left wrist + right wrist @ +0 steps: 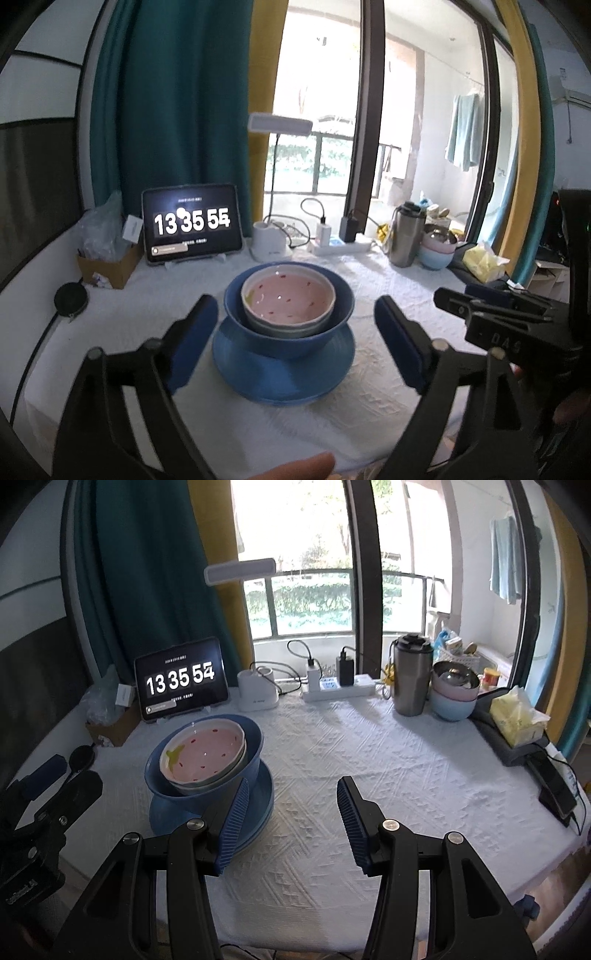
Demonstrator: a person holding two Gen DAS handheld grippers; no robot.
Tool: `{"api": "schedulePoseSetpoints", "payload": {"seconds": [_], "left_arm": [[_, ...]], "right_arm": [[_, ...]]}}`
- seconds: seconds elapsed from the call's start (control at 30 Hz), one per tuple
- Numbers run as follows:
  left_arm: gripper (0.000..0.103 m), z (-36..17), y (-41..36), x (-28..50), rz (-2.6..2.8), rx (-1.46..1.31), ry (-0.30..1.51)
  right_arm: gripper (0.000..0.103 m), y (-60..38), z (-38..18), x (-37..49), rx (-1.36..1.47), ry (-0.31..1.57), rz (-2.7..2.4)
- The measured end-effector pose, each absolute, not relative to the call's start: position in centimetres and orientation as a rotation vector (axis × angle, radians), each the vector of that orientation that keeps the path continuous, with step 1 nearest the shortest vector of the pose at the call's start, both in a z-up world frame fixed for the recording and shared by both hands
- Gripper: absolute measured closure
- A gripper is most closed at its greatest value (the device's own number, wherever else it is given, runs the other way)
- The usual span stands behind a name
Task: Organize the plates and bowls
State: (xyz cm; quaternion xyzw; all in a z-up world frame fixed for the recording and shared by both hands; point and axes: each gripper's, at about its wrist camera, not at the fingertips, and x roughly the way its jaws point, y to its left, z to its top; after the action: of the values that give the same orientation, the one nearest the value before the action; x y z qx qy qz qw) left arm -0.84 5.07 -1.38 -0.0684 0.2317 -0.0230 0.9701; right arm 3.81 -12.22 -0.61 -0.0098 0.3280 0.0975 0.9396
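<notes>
A stack stands left of the middle of the white tablecloth: a blue plate (284, 376) at the bottom, a blue bowl (291, 338) on it, and a white bowl with a pink speckled inside (290, 297) nested in that. My left gripper (295, 300) is open, its blue pads on either side of the stack in view, short of it and touching nothing. My right gripper (292, 781) is open and empty to the right of the stack, whose plate (260, 797), blue bowl (159, 775) and pink bowl (203, 755) lean slightly. The right gripper also shows as the black tool (487, 310).
Along the back stand a tablet clock (181, 681), a white lamp base (256, 690), a power strip (338, 690), a steel tumbler (410, 675) and stacked pastel bowls (454, 692). A tissue pack (517, 716) and a phone (557, 786) lie at the right edge. A cardboard box (109, 264) sits far left.
</notes>
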Motion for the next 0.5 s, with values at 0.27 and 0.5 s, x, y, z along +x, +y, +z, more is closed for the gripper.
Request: {"api": "schedulePoseSetpoints", "payload": {"seconds": [0.27, 0.5], "left_arm": [[0.011, 0.2, 4.2, -2.4, -0.04, -0.13, 0.419], [0.011, 1.3, 3.9, -3.8, -0.021, -0.14, 0.37]], "right_arm": [[0.05, -13.2, 1.1, 2.0, -0.022, 0.609, 0.191], [0.05, -14.0, 2.4, 0.4, -0.029, 0.558, 0.183]]}}
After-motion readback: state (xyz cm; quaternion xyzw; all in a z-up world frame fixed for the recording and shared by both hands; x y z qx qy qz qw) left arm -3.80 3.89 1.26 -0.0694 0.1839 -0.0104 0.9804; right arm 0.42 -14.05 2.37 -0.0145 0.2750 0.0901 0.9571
